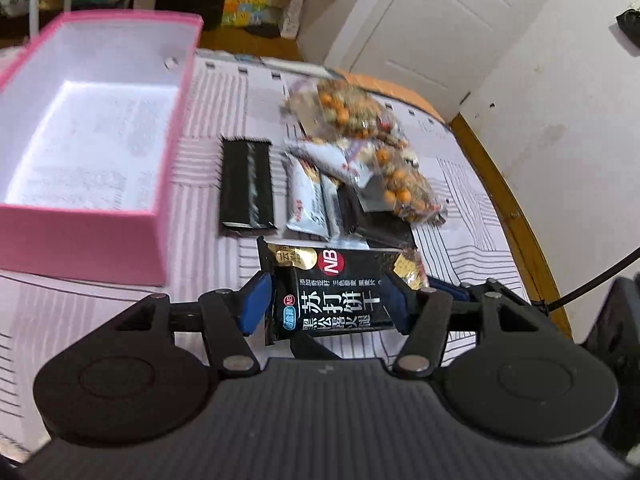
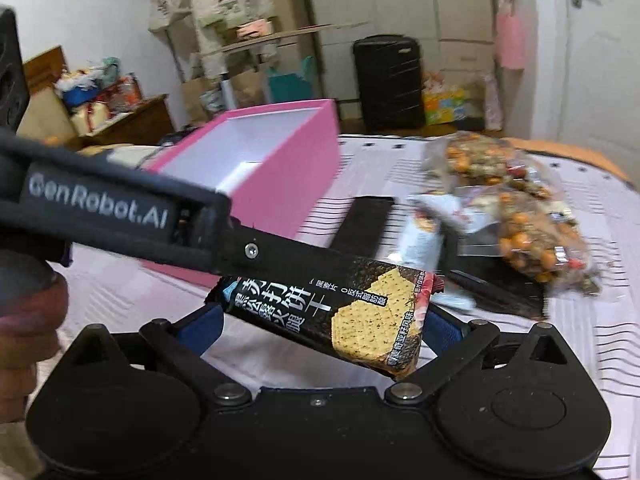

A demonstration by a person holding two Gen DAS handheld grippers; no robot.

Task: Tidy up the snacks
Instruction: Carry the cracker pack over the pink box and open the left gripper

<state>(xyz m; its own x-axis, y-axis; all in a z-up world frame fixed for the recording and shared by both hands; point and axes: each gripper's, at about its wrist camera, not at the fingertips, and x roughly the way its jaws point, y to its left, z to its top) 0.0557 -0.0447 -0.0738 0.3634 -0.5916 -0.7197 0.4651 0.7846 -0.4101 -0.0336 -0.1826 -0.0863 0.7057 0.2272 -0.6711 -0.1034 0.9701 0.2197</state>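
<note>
My left gripper point(image 1: 326, 300) is shut on a black soda cracker pack point(image 1: 332, 292), held above the table. The same pack point(image 2: 344, 316) lies between the blue pads of my right gripper point(image 2: 320, 328), which looks open around it; the left gripper's body point(image 2: 120, 216) crosses that view from the left. An open pink box point(image 1: 80, 236) with a white, empty inside stands to the left, and it also shows in the right wrist view point(image 2: 292, 176). A black bar point(image 1: 246, 184), white packets point(image 1: 304, 196) and clear bags of mixed nuts point(image 1: 348, 108) lie on the table.
The round table has a striped pink-and-white cloth point(image 1: 208, 264) and a wooden rim point(image 1: 516, 220). A white door point(image 1: 432, 20) and wall stand beyond it. A black suitcase point(image 2: 388, 80) and clutter line the far wall.
</note>
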